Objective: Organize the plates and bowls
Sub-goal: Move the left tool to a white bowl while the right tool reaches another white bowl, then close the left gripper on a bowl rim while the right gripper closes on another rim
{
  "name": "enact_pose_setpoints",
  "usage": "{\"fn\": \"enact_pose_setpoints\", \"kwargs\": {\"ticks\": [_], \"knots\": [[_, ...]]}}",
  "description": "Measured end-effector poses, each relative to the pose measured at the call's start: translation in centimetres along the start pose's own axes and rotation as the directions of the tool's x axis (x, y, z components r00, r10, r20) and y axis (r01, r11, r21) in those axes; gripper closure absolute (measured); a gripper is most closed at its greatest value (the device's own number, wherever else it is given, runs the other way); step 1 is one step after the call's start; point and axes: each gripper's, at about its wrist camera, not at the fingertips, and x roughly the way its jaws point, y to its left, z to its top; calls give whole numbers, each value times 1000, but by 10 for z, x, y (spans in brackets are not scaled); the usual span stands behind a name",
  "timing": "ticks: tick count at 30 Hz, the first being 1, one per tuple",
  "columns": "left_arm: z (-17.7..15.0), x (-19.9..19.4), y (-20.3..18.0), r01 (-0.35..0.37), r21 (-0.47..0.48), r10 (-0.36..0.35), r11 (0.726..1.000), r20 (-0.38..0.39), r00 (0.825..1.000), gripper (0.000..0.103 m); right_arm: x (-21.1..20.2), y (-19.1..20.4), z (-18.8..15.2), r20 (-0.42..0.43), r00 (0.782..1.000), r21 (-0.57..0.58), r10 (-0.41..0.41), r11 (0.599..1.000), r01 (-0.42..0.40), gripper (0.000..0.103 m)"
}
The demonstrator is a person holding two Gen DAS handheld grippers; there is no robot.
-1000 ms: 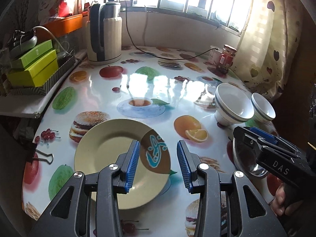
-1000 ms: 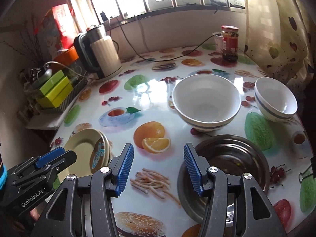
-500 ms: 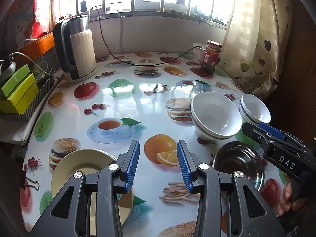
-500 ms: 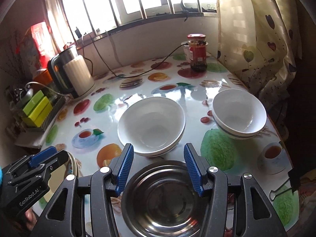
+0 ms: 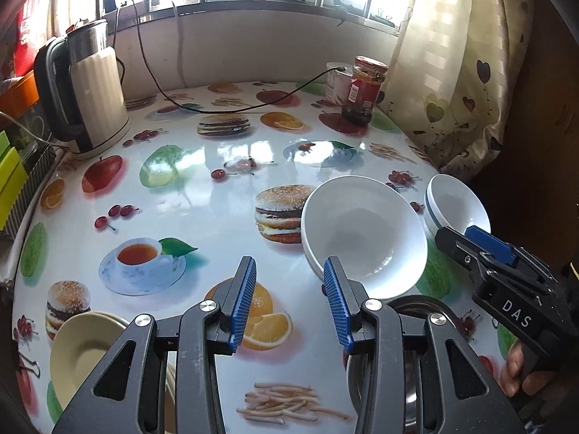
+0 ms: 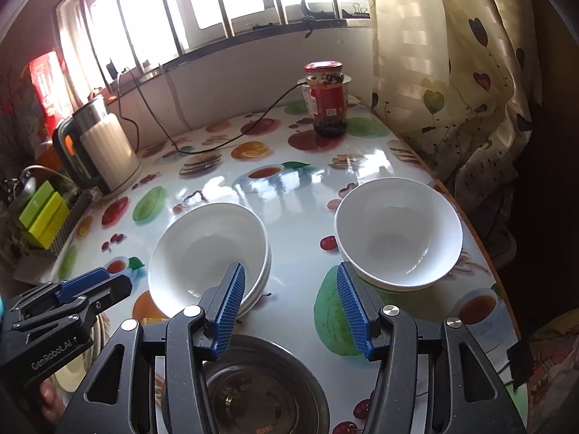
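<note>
Two handheld grippers hover over a round surface [image 5: 224, 195] covered in a glossy cloth printed with fruit, burgers and teacups. The left gripper [image 5: 289, 303] has its blue-padded jaws partly apart, with nothing between them; it hangs above a printed orange, touching nothing. The right gripper [image 6: 289, 305] also has its jaws partly apart and empty, poised above the gap between two white bowls. The larger white bowl [image 6: 210, 253], which seems to sit in a second one, lies to its left; the smaller white bowl [image 6: 398, 231] sits to its right near the surface's edge. A steel bowl [image 6: 260, 390] lies just below the right gripper. A yellow plate [image 5: 83, 350] rests at the near left edge of the surface. An electric kettle [image 5: 92, 90] and a red-lidded jar [image 5: 363, 90] stand at the far side.

Compared with a second ago, both grippers have swept to the right: the left one was over the yellow plate, the right one over the steel bowl's left rim. Their jaw gaps are unchanged.
</note>
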Motion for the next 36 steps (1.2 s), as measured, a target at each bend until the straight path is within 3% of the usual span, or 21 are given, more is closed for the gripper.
{"fn": "enact_pose_setpoints", "kwargs": {"ticks": [12, 17, 20, 22, 36], "knots": [[9, 30, -2, 19, -5, -19, 1000, -50, 999, 63, 29, 8, 7, -43, 999, -64, 17, 998, -20, 51], [10, 39, -1, 18, -14, -19, 1000, -67, 998, 63, 38, 12, 8, -60, 998, -81, 9, 997, -14, 61], [10, 41, -1, 31, -18, -32, 999, -70, 997, 69, 41, 13, 9, -63, 998, -83, 6, 996, -11, 64], [11, 41, -3, 30, -11, -31, 999, -66, 997, 73, 43, 13, 9, -67, 998, -85, 0, 996, -6, 73], [12, 46, -9, 33, 16, -32, 999, -60, 998, 87, 46, 16, 10, -63, 998, -83, 27, 996, -32, 86]]}}
